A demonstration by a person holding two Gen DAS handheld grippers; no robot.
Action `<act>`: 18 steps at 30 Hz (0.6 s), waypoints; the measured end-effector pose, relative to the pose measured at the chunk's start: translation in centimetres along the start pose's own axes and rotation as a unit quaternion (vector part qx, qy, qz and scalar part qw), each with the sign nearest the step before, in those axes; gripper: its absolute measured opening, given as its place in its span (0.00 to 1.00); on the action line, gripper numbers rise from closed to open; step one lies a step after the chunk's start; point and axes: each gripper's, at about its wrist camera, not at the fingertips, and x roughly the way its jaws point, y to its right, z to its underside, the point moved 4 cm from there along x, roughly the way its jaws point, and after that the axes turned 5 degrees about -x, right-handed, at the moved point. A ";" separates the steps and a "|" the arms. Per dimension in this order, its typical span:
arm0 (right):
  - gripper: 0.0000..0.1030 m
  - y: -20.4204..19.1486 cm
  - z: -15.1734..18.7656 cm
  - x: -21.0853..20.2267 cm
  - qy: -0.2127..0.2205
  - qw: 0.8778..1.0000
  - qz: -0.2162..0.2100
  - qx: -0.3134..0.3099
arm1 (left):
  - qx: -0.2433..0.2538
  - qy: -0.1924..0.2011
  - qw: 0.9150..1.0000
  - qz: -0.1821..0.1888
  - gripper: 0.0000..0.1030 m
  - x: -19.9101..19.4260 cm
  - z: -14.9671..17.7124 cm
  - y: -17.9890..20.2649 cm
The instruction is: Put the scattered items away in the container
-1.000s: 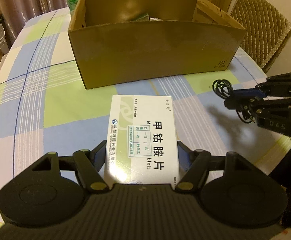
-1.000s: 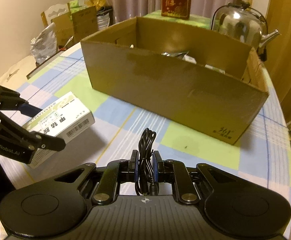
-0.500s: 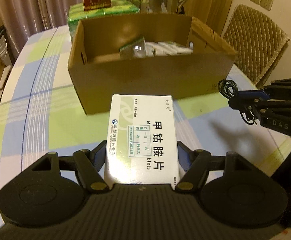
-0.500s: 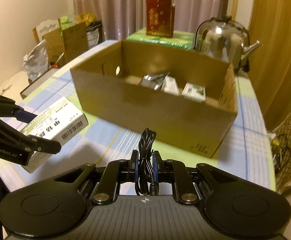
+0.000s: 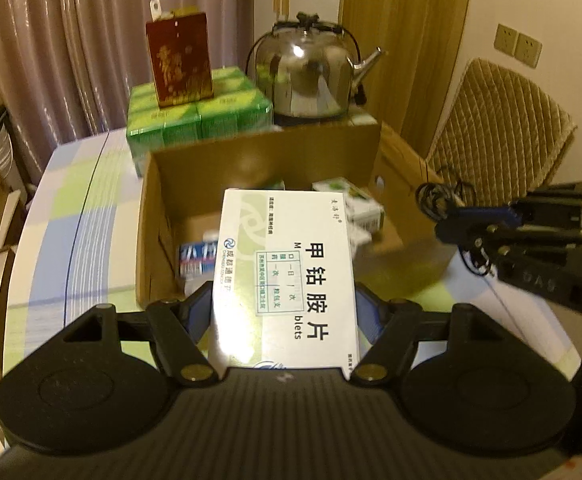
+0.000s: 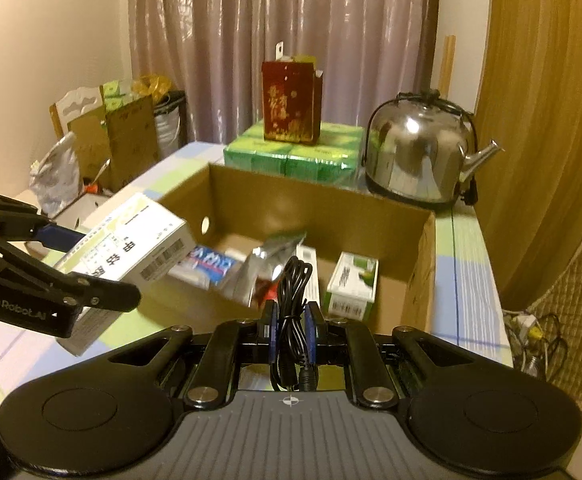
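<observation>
My left gripper (image 5: 285, 304) is shut on a white medicine box (image 5: 287, 276) with green print and holds it in the air above the near wall of the open cardboard box (image 5: 151, 216). In the right wrist view the medicine box (image 6: 131, 248) hangs at the cardboard box's (image 6: 423, 264) left edge, held by the left gripper (image 6: 87, 276). My right gripper (image 6: 291, 320) is shut on a coiled black cable (image 6: 293, 292), raised before the box's near wall; it shows at the right of the left wrist view (image 5: 475, 224). Several small packs (image 6: 351, 284) lie inside the box.
Behind the cardboard box stand a steel kettle (image 6: 419, 156), green tissue packs (image 6: 295, 152) and a red carton (image 6: 291, 104). The checked tablecloth (image 5: 71, 216) covers a round table. A padded chair (image 5: 499, 128) is at the right; clutter and boxes (image 6: 107, 136) sit left.
Both grippers have risen and moved forward toward the cardboard box with their loads. The box's inside has come into view, and the medicine box now overlaps its opening.
</observation>
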 end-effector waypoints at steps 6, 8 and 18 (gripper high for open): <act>0.10 1.1 -2.1 1.6 0.007 1.000 0.007 0.004 | -0.010 0.004 1.000 0.001 0.65 1.5 -2.7 -0.4; 0.10 1.5 -2.6 2.1 0.007 1.000 0.008 0.006 | -0.011 0.004 1.000 -0.002 0.65 2.0 -3.2 -0.6; 0.10 2.4 -3.9 4.2 0.003 1.000 0.007 0.010 | -0.030 0.001 1.000 -0.003 0.65 3.9 -4.3 -1.6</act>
